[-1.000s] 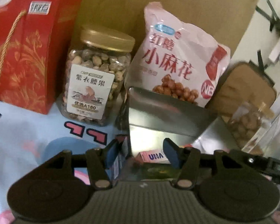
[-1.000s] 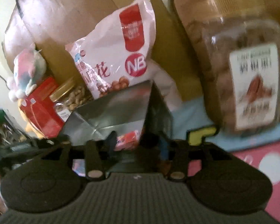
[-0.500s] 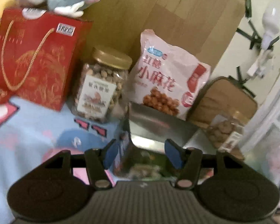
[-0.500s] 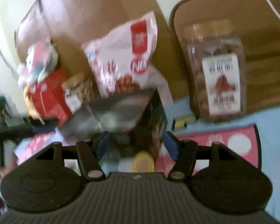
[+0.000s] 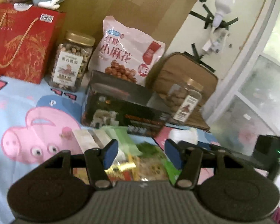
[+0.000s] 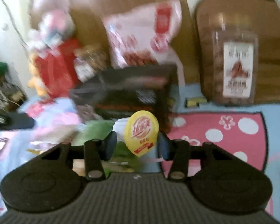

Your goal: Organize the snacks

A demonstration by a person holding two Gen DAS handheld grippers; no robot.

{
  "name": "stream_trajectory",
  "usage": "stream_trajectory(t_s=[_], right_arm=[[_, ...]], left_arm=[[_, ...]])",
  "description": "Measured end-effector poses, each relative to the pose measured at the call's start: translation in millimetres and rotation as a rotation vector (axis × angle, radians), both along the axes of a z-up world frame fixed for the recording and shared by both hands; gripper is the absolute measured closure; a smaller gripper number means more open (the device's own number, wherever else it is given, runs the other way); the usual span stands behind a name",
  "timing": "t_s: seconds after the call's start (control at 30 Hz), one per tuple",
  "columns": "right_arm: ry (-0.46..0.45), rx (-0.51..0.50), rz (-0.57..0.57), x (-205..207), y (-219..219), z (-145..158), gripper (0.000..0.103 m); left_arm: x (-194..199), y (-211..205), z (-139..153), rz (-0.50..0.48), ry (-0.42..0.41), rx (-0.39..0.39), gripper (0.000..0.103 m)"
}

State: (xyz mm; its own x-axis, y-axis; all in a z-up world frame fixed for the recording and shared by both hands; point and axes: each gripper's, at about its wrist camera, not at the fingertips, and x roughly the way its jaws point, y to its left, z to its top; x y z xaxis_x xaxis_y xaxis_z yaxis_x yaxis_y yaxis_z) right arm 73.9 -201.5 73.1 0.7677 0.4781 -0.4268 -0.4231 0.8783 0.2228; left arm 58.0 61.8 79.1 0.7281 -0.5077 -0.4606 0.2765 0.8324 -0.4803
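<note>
At far left we see a red gift bag (image 5: 18, 43), then a nut jar (image 5: 71, 61). Our left gripper (image 5: 140, 154) hangs open over loose snack packets (image 5: 121, 140). Our right gripper (image 6: 135, 145) is closing around a yellow-lidded cup (image 6: 141, 132), not yet pressing it.

Dark snack box (image 5: 125, 110) on its side; loose packets (image 5: 132, 155) spilled before it (yellow-lidded cup (image 6: 141, 133) too).
</note>
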Motion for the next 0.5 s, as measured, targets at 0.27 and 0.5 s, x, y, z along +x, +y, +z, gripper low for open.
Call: stream_trajectory(t_s=[0.27,0.5], right_arm=[[0.069,-0.01,0.187,-71.9,42.1,-33.1,0.053],[0.046,-0.128,0.18,-79.4,62.8,-47.7,0.044]], left_arm=[[-29.0,-3.9,-22.9,-0.073,0.081,-0.012,0.047],[-37.7,-18.3,-45.0,-0.126,0.158,-0.003,0.047]])
